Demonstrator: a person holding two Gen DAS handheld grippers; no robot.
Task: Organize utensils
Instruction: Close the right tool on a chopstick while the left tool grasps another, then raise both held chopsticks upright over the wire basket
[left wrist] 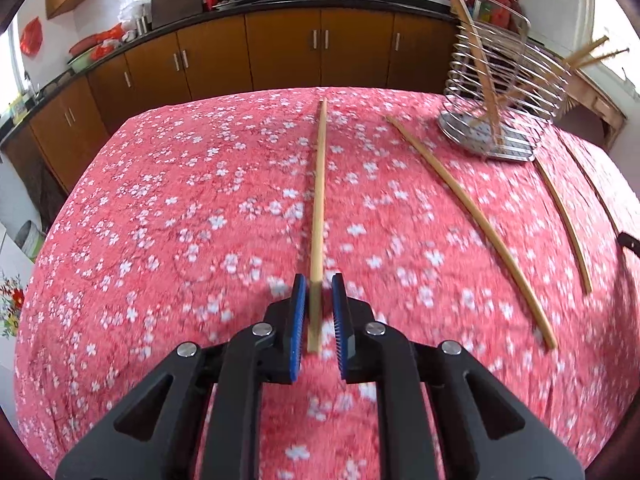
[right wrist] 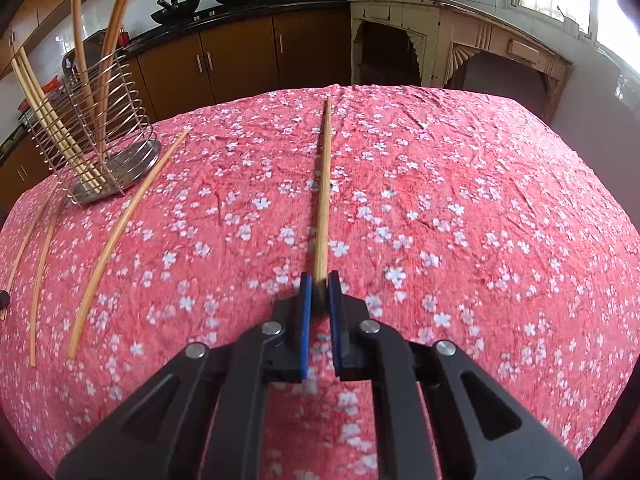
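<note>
Left-wrist view:
- Grip: the left gripper (left wrist: 319,292) is clenched on the near end of the left-held chopstick (left wrist: 319,200). A sliver of cloth shows beside the right pad, so I judge the hold light.
- Stick: it runs straight out toward 12 o'clock over the floral tablecloth (left wrist: 180,220). Blur hides whether its far tip touches the cloth.
- Target: the wire holder (left wrist: 492,96) stands at 1 to 2 o'clock near the table's far corner, with several chopsticks already leaning in it.
- Leftovers: loose chopsticks (left wrist: 472,216) lie on the cloth from 1 to 3 o'clock, between gripper and holder.

Right-wrist view:
- Grip: the right gripper (right wrist: 320,288) is pinched tight on the right-held chopstick (right wrist: 323,184), caught at its near end by the pad tips alone.
- Stick: it points to 12 o'clock, with its tip near the table's far edge.
- Target: the wire holder (right wrist: 100,128) sits at 10 o'clock, and the loose chopsticks (right wrist: 120,232) lie at 8 to 10 o'clock.

Advice:
- Step, as I judge it: carrying each held stick to the holder.
- Method: swing each tip up, clear of the loose chopsticks. Bring in one hand at a time and tilt the stick near upright over the rim. Release only once its lower end is inside the wires.
- Risk: an end-only pinch lets a long stick pivot, so move slowly.
</note>
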